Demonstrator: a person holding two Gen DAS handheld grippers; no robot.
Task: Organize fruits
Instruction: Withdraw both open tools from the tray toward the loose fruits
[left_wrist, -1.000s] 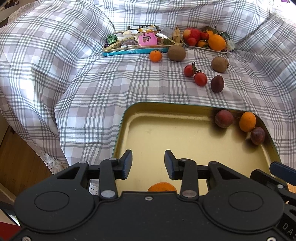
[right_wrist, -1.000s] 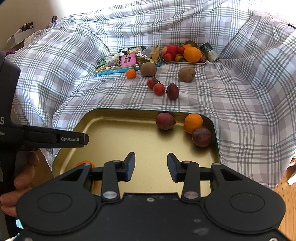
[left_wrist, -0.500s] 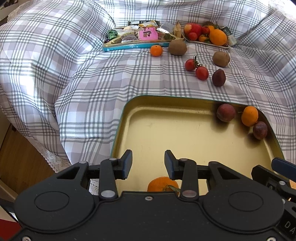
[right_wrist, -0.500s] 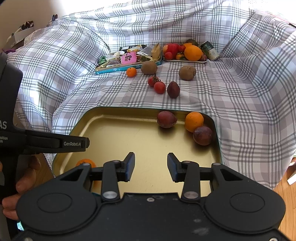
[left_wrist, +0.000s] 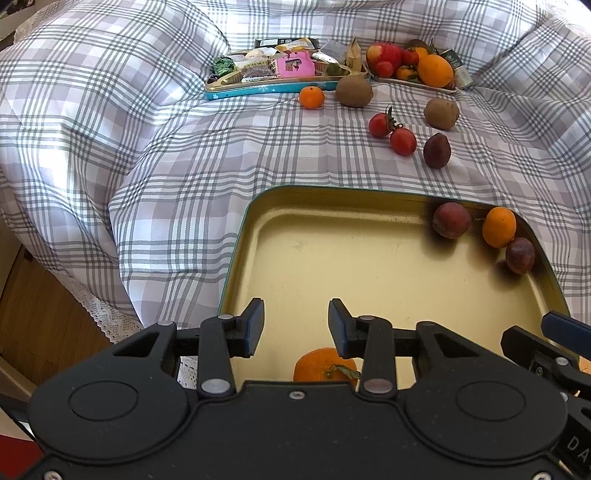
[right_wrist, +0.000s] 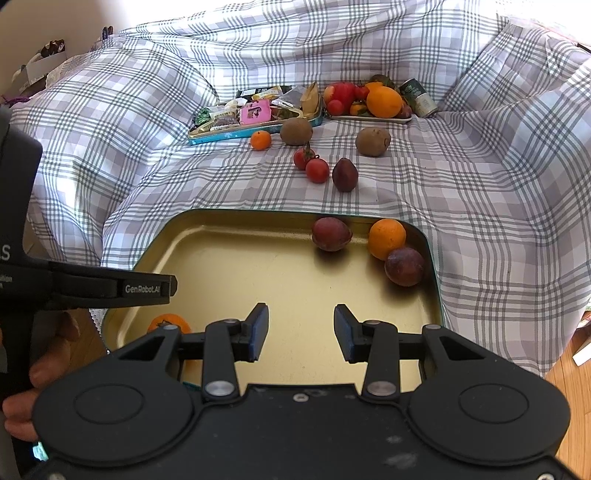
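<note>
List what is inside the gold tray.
The gold tray holds two dark plums, an orange and a mandarin partly hidden by the right gripper, which covers the near edge.

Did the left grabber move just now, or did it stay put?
Yes. The left gripper pulled back toward the person: the gold tray now shows more, and the leafy orange peeks out beneath its fingers.

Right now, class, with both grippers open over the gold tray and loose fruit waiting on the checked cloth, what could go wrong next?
1. The cloth is rumpled and sloping; a nudged kiwi or tomato could roll away.
2. The mandarin lies under the left gripper, mostly hidden, so a downward move might squash it.
3. The three fruits crowd one corner of the tray; the dark plum touches the orange, so new drops may knock them.
</note>
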